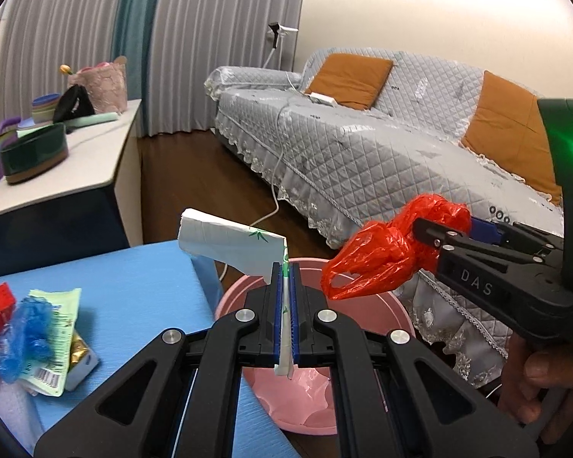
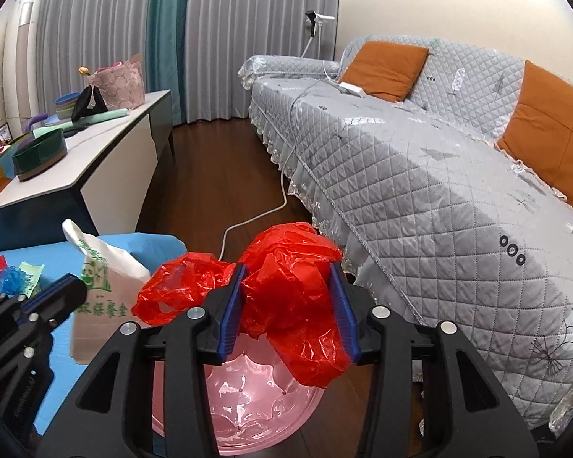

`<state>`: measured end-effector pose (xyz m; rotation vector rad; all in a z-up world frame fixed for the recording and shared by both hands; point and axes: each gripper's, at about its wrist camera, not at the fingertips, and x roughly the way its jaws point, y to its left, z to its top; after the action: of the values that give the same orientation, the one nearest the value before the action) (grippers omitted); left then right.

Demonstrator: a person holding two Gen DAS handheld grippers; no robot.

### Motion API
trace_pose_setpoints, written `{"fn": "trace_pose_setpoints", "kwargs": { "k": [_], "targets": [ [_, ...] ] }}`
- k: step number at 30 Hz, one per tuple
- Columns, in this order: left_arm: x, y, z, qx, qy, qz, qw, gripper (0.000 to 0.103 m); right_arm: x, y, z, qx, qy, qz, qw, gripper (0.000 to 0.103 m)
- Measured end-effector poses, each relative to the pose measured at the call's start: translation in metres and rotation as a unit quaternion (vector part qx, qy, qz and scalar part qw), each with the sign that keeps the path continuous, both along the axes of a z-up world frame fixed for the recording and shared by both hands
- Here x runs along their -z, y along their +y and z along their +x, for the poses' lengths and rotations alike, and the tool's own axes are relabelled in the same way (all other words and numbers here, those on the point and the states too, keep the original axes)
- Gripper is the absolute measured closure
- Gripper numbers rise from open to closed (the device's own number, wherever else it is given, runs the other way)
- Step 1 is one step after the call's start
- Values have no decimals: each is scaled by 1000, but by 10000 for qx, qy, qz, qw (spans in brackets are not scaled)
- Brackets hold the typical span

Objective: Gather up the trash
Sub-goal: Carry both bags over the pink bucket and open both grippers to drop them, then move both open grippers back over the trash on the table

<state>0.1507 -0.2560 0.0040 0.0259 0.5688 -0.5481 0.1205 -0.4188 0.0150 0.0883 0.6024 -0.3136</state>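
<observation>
My left gripper (image 1: 285,267) is shut on a flattened white paper carton (image 1: 233,246) with green print and holds it over the rim of the pink basin (image 1: 309,404) on the floor. The carton also shows in the right wrist view (image 2: 99,290). My right gripper (image 2: 288,278) is shut on a crumpled red plastic bag (image 2: 286,297) above the pink basin (image 2: 248,408). In the left wrist view the right gripper (image 1: 420,229) holds the red bag (image 1: 382,259) at the right, above the basin.
A blue table (image 1: 133,297) at left holds more trash: a blue plastic bag (image 1: 23,336), a green wrapper (image 1: 57,305), red and white boxes (image 1: 0,301). A grey-covered sofa (image 2: 420,175) stands right, a white cabinet (image 2: 95,160) left, a white cable (image 2: 256,217) on the floor.
</observation>
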Motion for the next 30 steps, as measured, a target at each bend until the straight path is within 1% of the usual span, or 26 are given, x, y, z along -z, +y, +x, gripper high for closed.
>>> {"fn": "trace_pose_setpoints", "kwargs": {
  "k": [1, 3, 4, 5, 6, 13, 20, 23, 28, 30],
  "targets": [
    [1, -1, 2, 36, 48, -18, 10000, 99, 1, 0, 1, -13, 14, 20, 10000, 50],
    [2, -2, 6, 34, 77, -28, 10000, 99, 1, 2, 2, -15, 15, 5, 10000, 39],
    [2, -1, 7, 12, 62, -55, 10000, 97, 1, 3, 3, -14, 14, -1, 10000, 38],
    [2, -2, 10, 14, 70, -69, 10000, 95, 0, 3, 3, -19, 12, 5, 10000, 36],
    [2, -2, 11, -3, 65, -66, 10000, 88, 0, 4, 4, -20, 10, 6, 10000, 36],
    [-2, 8, 10, -111, 52, -84, 9999, 87, -4, 4, 2, 64, -92, -11, 9999, 35],
    [-13, 23, -2, -215, -18, -67, 9997, 87, -11, 7, -1, 120, -219, -89, 9996, 35],
    [-21, 31, -10, -269, -83, -60, 9996, 87, -18, 17, -4, 12, -400, -136, 9991, 35],
    [-37, 57, -25, -433, -210, -90, 9988, 87, -29, 33, -13, -133, -691, -178, 9974, 36],
    [-42, 70, -32, -533, -251, -83, 9982, 87, -33, 39, -17, -215, -806, -64, 9965, 37]
  ]
}}
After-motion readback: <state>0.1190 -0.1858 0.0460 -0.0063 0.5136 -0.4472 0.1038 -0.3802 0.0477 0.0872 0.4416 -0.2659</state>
